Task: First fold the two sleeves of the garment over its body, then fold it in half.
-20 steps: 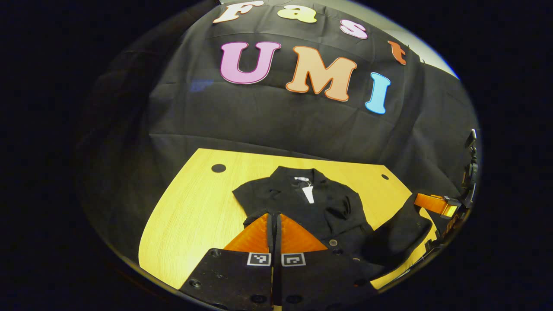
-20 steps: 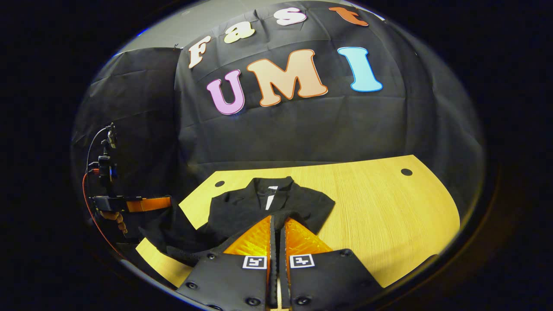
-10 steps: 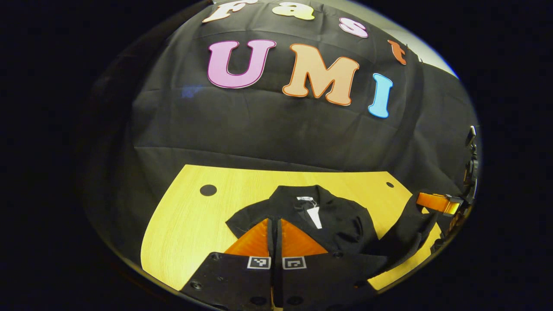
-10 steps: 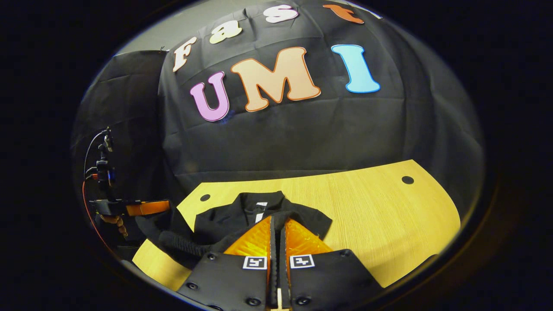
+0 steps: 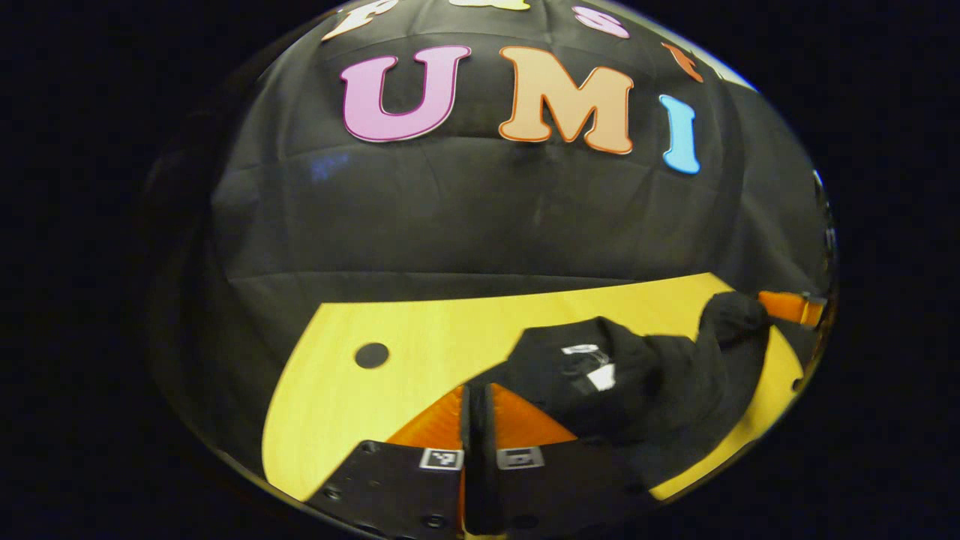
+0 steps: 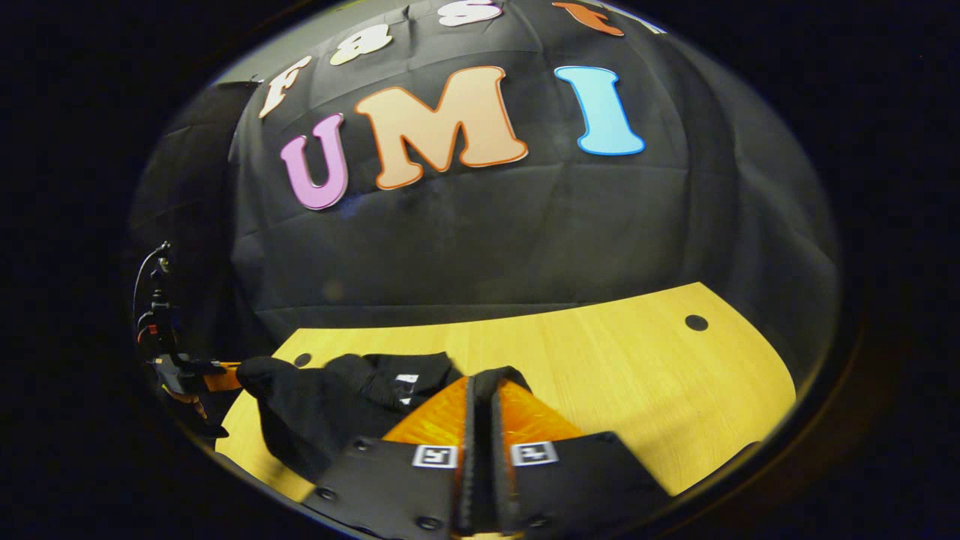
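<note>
A black garment (image 5: 637, 390) with a white neck tag (image 5: 600, 375) lies bunched on the yellow wooden table (image 5: 337, 405). My left gripper (image 5: 476, 390) is shut on one corner of its edge, held up off the table. At the far right my right gripper (image 5: 772, 304) pinches the other corner, the cloth sagging between the two. In the right gripper view, the right gripper (image 6: 480, 384) is shut on a fold of the garment (image 6: 330, 412), and the left gripper (image 6: 225, 375) grips the fabric at the far left, with a hand behind it.
The table (image 6: 637, 390) has bare wood to the right in the right gripper view, with a round cable hole (image 6: 696, 322). Another hole (image 5: 371, 355) shows left of the garment in the left gripper view. The black booth wall hangs right behind the table.
Both grippers have carried the garment's lifted edge forward over its body toward the collar. The flat body is now mostly covered by bunched cloth. Both stay shut.
</note>
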Action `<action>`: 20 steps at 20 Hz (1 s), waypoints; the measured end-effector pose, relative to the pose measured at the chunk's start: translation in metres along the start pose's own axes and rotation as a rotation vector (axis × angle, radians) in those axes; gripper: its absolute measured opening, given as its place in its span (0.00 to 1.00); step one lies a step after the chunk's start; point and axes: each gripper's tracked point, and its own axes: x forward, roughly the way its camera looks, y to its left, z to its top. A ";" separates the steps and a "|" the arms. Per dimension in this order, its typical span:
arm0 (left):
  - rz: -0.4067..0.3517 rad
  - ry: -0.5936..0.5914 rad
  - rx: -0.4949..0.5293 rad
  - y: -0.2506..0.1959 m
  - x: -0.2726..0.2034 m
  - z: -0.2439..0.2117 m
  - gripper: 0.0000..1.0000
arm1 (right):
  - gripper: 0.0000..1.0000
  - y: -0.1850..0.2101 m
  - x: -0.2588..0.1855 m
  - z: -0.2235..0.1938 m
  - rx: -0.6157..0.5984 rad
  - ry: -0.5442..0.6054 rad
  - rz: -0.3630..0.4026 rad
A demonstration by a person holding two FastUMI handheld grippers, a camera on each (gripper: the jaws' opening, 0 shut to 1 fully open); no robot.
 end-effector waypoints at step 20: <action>0.116 -0.455 -0.019 -0.048 -0.260 0.106 0.94 | 1.00 0.008 -0.253 0.023 -0.057 -0.469 0.083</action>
